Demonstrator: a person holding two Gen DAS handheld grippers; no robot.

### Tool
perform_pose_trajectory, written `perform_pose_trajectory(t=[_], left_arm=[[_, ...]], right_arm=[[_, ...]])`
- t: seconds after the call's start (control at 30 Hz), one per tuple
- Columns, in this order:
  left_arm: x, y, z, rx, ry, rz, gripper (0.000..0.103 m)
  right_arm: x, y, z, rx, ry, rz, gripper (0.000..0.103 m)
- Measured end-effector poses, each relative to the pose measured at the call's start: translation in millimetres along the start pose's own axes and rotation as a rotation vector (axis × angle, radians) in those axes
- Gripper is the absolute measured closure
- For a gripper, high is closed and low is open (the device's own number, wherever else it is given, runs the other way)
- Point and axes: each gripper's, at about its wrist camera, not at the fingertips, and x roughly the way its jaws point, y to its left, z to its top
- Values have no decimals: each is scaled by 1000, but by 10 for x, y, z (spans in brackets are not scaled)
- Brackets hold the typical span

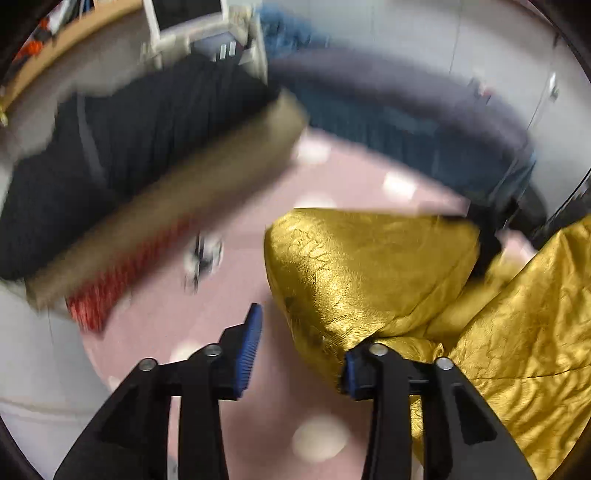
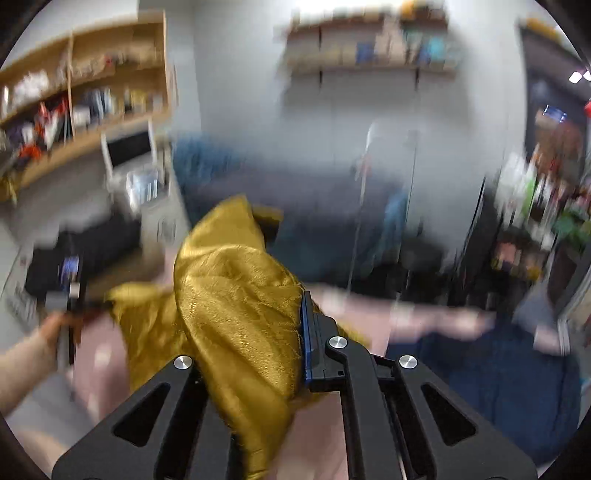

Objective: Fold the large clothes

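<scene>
Cluttered room, heavy motion blur: pink table (image 1: 266,417) with pale dots underneath everything, wooden shelves (image 2: 92,88) on the wall at left, a second shelf (image 2: 369,51) high on the back wall. Nearest, left gripper (image 1: 299,354) points down at the table, jaws standing apart with only pink surface in the gap between the blue pads (image 1: 249,350); the gold garment (image 1: 369,273) bunches against the outer side of the right-hand finger, touching it, not clamped. Right gripper (image 2: 291,332) has its jaws closed tight on the gold garment (image 2: 236,314), cloth bulging up over the pinch and draping down across the left finger, so only one blue pad (image 2: 306,339) shows. The garment is shiny, crinkled, lifted in a mound off the table, with more of it trailing down to the left in the right wrist view. Beyond that, a person's hand (image 2: 33,354) at the left edge holds the other tool, blurred. Further on the table, a stack of folded clothes: red piece (image 1: 110,291), tan piece (image 1: 177,199), black piece (image 1: 122,147). Behind, dark blue fabric (image 1: 406,136) along the far edge, then a white monitor (image 1: 184,18) and grey wall.
</scene>
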Motion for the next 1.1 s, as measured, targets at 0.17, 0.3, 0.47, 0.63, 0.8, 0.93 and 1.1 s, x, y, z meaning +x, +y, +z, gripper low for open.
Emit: perform_pose_trajectory(t=[0.17, 0.3, 0.47, 0.63, 0.8, 0.93, 1.1], left_arm=[[561, 240, -929, 11, 261, 64, 50], [234, 153, -1178, 71, 171, 94, 20], [-151, -81, -1149, 154, 49, 60, 12], [-260, -473, -1189, 191, 43, -19, 12], [-262, -715, -1489, 265, 79, -45, 12], [-228, -614, -1669, 264, 123, -41, 12], [-228, -307, -1742, 234, 145, 24, 12]], right_arm=[[938, -34, -1432, 45, 566, -42, 88], [993, 3, -1748, 4, 634, -166, 51], [602, 70, -1256, 35, 336, -145, 25], [931, 354, -1052, -21, 347, 17, 25], [1545, 719, -1294, 46, 473, 176, 25], [2147, 797, -1728, 145, 642, 149, 27], [2488, 792, -2165, 116, 741, 71, 52]])
